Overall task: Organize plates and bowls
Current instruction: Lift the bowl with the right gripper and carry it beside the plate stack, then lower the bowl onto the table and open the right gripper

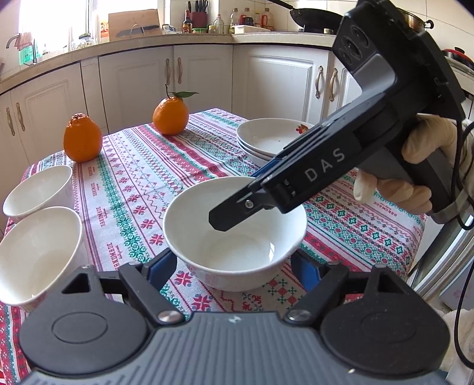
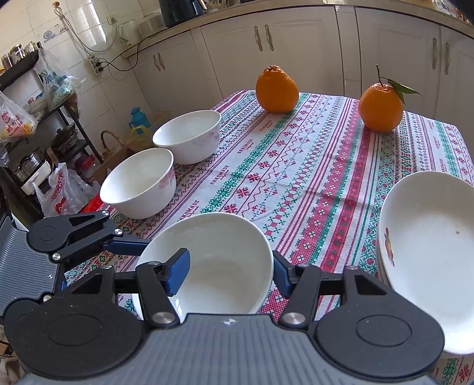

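The bowl (image 2: 213,266) sits low and centre in the right wrist view, its near rim straddled by the right gripper (image 2: 228,275), one pad inside, none visibly pressing; the left gripper (image 1: 237,266) flanks it, open.

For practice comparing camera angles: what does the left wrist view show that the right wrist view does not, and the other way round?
Only the left wrist view: a gloved hand, a wok and a knife block on the counter.
Only the right wrist view: a shelf rack, plastic bags and a blue flask.
Both: the near bowl, two other bowls, stacked plates, two oranges and the tablecloth.
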`<move>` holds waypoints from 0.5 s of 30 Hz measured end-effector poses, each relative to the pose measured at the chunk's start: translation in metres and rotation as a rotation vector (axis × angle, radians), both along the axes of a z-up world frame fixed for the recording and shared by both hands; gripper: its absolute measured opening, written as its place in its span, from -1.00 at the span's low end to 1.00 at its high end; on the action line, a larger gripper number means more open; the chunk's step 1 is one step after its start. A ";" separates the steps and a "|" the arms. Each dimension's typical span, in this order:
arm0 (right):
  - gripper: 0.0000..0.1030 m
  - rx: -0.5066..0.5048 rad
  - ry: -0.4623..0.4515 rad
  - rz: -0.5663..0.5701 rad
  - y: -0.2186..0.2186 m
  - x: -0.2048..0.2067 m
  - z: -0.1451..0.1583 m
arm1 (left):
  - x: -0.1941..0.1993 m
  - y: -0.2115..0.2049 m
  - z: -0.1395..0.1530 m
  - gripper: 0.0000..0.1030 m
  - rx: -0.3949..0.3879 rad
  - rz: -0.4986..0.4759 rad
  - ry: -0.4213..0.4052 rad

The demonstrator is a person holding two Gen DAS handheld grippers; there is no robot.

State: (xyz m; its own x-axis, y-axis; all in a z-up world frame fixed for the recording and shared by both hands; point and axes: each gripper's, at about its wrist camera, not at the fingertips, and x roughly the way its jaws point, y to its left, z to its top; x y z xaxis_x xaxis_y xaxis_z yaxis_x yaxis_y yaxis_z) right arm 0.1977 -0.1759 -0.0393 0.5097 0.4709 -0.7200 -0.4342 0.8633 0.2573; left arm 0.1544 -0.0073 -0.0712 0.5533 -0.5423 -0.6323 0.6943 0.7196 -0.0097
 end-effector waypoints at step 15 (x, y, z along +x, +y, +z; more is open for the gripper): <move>1.00 -0.047 -0.128 -0.027 0.014 -0.009 0.022 | -0.021 0.033 0.011 0.91 -0.025 0.080 -0.025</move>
